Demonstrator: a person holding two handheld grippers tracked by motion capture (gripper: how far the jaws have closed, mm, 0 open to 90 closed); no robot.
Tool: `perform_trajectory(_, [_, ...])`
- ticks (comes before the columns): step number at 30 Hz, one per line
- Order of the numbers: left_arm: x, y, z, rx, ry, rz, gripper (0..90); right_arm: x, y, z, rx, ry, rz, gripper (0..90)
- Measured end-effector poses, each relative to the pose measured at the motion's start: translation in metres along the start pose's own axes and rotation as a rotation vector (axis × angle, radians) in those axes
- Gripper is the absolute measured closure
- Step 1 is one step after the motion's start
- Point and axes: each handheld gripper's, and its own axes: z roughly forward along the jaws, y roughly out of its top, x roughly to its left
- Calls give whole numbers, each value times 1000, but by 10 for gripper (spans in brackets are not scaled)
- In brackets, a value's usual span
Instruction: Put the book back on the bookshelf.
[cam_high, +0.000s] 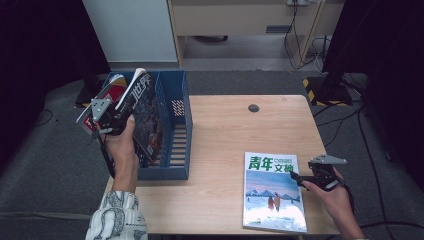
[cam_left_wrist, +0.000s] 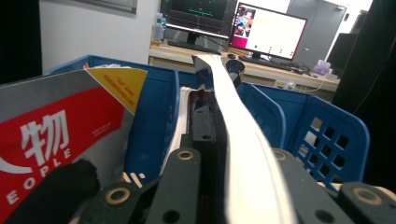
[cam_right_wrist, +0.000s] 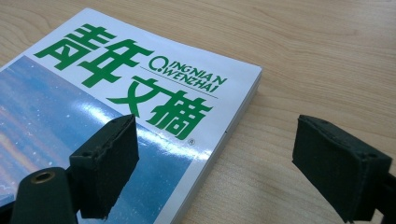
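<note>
Left tongs (cam_high: 116, 120) raised, clamped; right tongs (cam_high: 296, 178) low, agape.

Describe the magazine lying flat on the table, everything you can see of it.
The magazine lies flat, cover up, near the wooden table's front right corner. Its glossy cover has a white band with large green characters and "QINGNIAN WENZHAI", above a snowy blue landscape with two small figures. It is thin and closed. The right gripper sits at its right edge, open; whether a pad touches it is unclear.

Wooden table (cam_high: 225, 130): blue rack (cam_high: 172, 125), magazine (cam_high: 273, 192).
</note>
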Motion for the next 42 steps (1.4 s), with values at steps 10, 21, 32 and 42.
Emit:
perform_trajectory(10, [2,1,0,12,-11,-5,826,0,0,0,0,0,0,146])
perform_trajectory(21, [-1,3,-1,11,-26,-2,826,0,0,0,1,0,0,146])
perform_trajectory(32, [-10,-1,1,9,-27,31,826,0,0,0,-1,-1,1,146])
perform_trajectory(42, [-14,-1,0,14,-37,50,826,0,0,0,-2,-1,-2,146])
